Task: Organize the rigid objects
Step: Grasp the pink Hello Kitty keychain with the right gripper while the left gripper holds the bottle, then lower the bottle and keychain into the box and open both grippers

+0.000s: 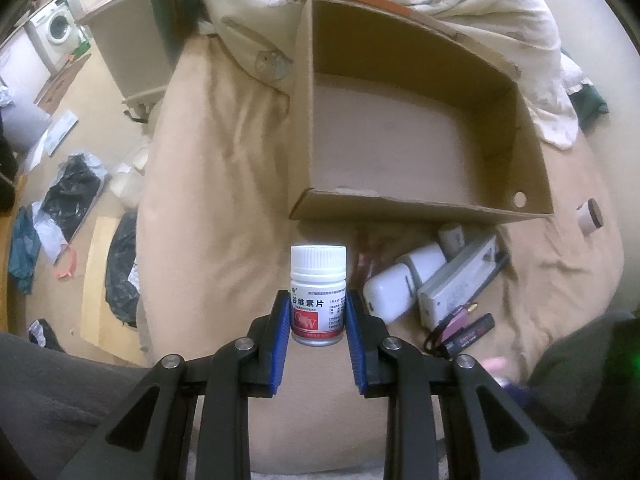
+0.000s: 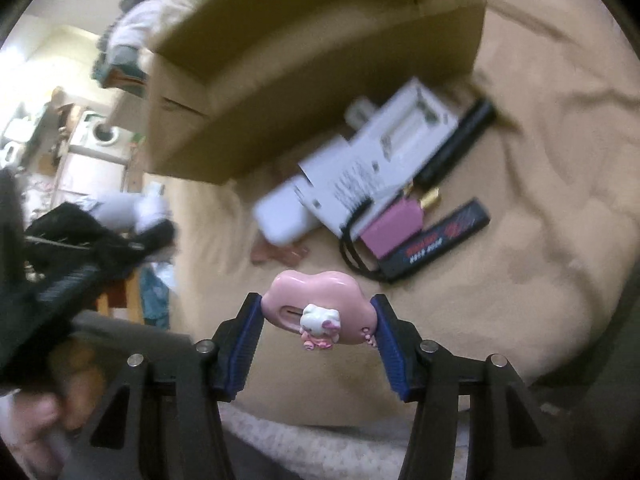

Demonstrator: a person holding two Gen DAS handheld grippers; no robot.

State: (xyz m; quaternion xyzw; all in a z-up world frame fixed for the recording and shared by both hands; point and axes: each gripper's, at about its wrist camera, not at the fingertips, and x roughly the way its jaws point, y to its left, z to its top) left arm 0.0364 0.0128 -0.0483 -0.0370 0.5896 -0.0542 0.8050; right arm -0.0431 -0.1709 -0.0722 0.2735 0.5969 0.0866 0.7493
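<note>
Since both loads are already gripped, what matters is how the open brown cardboard box (image 1: 420, 128) lies from each pair of tongs. It sits on the tan blanket of the bed (image 1: 224, 152), its bottom bare, straight ahead on the far side of both, with its low near wall (image 1: 420, 204) facing them. From the left wrist view the box mouth is directly beyond the load and just a little right; from the right wrist view the box (image 2: 304, 60) is far and to the left, so the left hand looks the nearer of the two.

Between box and tongs lies a clutter of white flat cases (image 1: 452, 280) and a black bar-shaped pack (image 1: 468, 332), which either carry would pass over.

The left tongs (image 1: 318, 312) are narrowed onto a small white screw-capped pill bottle (image 1: 318, 280), upright, blue pads against its label sides. The right tongs (image 2: 318, 316) stand wider, clamped across the long axis of a pink cloud-shaped plastic trinket with a small white cat figure (image 2: 318, 308), held clear of the bed.
</note>
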